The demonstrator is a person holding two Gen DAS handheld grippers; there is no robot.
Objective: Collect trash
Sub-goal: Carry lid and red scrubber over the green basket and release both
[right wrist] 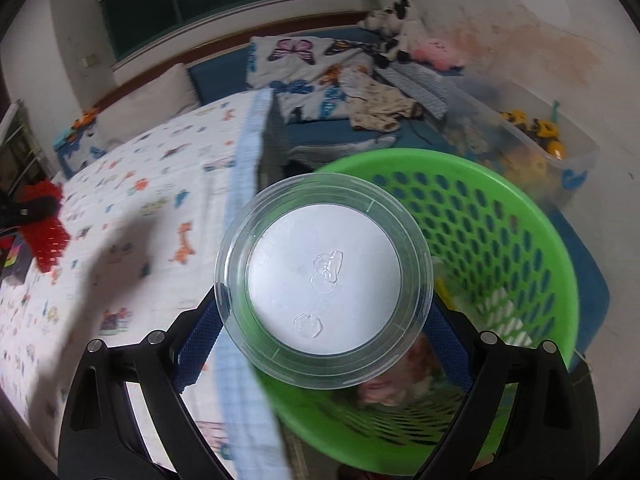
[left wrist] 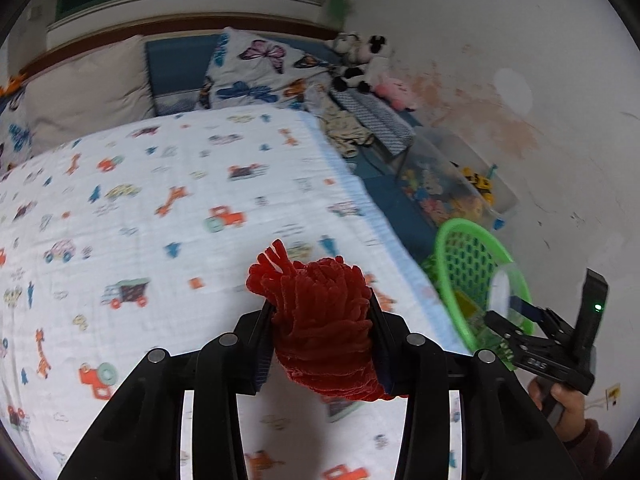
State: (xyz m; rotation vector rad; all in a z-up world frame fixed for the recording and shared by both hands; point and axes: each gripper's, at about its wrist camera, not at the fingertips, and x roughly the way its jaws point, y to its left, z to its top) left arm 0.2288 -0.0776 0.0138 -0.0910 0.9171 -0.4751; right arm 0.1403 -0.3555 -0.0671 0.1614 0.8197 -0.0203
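My left gripper (left wrist: pixel 320 332) is shut on a red fuzzy yarn bundle (left wrist: pixel 320 320) and holds it above the bed's patterned blanket (left wrist: pixel 160 200). My right gripper (right wrist: pixel 324 320) is shut on a clear plastic cup (right wrist: pixel 324 276), seen end-on, held over the rim of a green perforated basket (right wrist: pixel 520 240). The basket also shows in the left wrist view (left wrist: pixel 468 268), at the bed's right edge, with the right gripper (left wrist: pixel 516 316) at its rim. Some packaging lies inside the basket. The yarn bundle and left gripper show at the far left of the right wrist view (right wrist: pixel 40 196).
A clear bin of toys (right wrist: pixel 560 152) stands against the wall behind the basket. Butterfly pillows (left wrist: pixel 256 72), plush toys (left wrist: pixel 360 60) and crumpled clothes (right wrist: pixel 380 108) lie at the head of the bed. A red block piece (right wrist: pixel 50 244) lies on the blanket.
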